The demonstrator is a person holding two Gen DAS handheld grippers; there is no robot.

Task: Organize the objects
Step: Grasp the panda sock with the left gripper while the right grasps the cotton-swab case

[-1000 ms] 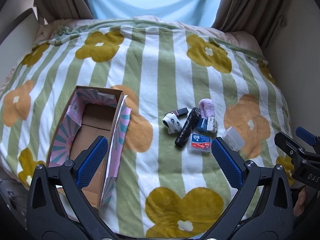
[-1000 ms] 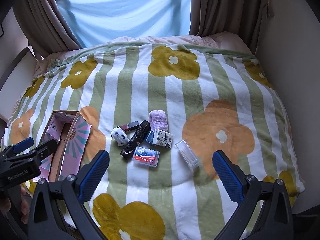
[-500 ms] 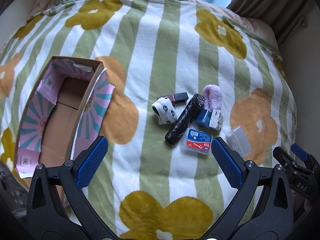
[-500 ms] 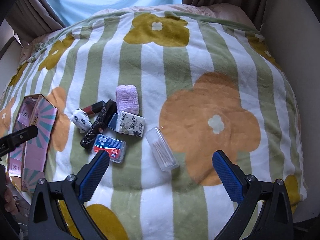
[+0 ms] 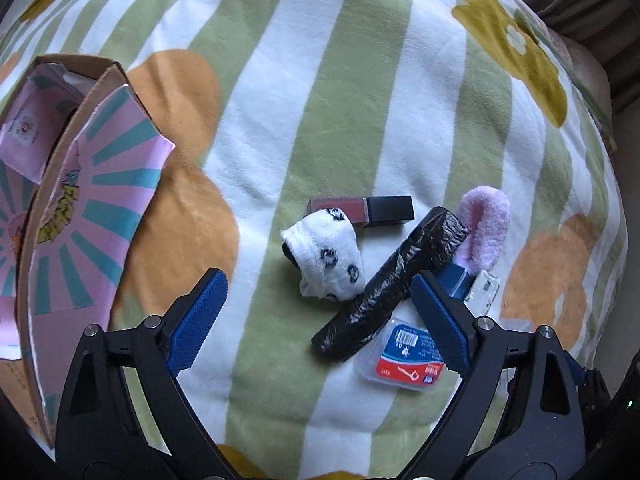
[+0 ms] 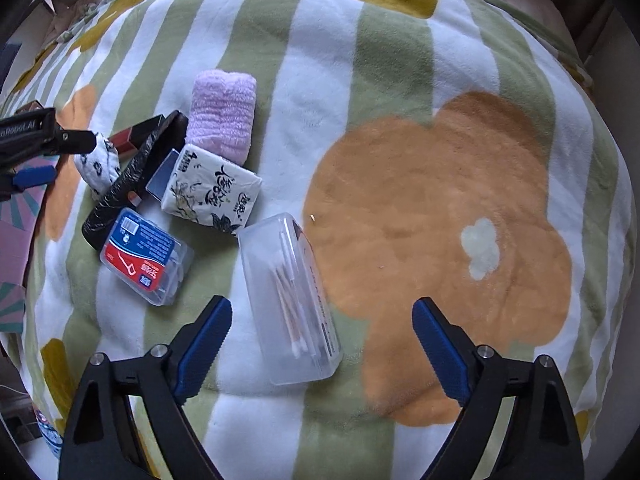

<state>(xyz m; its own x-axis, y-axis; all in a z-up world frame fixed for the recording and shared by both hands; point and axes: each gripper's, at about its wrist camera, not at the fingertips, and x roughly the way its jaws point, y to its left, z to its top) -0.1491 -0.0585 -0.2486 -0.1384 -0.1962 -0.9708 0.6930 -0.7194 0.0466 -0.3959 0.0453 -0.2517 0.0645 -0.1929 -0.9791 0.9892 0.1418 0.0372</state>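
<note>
— Both grippers hang over the blanket [image 6: 400,60]. What's the left gripper [image 5: 318,312] doing?

— Its jaws stand wide but are closing. The white sock [image 5: 326,258] with black spots and the lower end of the black roll [image 5: 394,280] lie between the blue pads, below them; neither pad presses on anything.

— And the right gripper [image 6: 322,330]?

— Same story: jaws wide apart and closing. The clear box of cotton swabs [image 6: 290,296] lies on the blanket with its near end between the pads, closer to the left pad. I see no contact.

— Where's the rest of the pile?

— Bunched together beside the clear box. The floss pick box [image 6: 146,256], clear with a red and blue label, sits just beside the black roll's lower end. The tissue pack [image 6: 212,190] lies above it, touching the folded pink cloth [image 6: 222,118]. A small blue item [image 6: 162,180] is tucked between the tissue pack and the roll; I can't tell what it is. The lipstick [image 5: 362,210] lies level behind the sock, its tube end just under the sock's edge.

— And the cardboard box [image 5: 80,216]?

— At the left of the left wrist view, well apart from the pile, open, with pink and teal rays printed on the flap. I can't see anything inside it from here.
</note>
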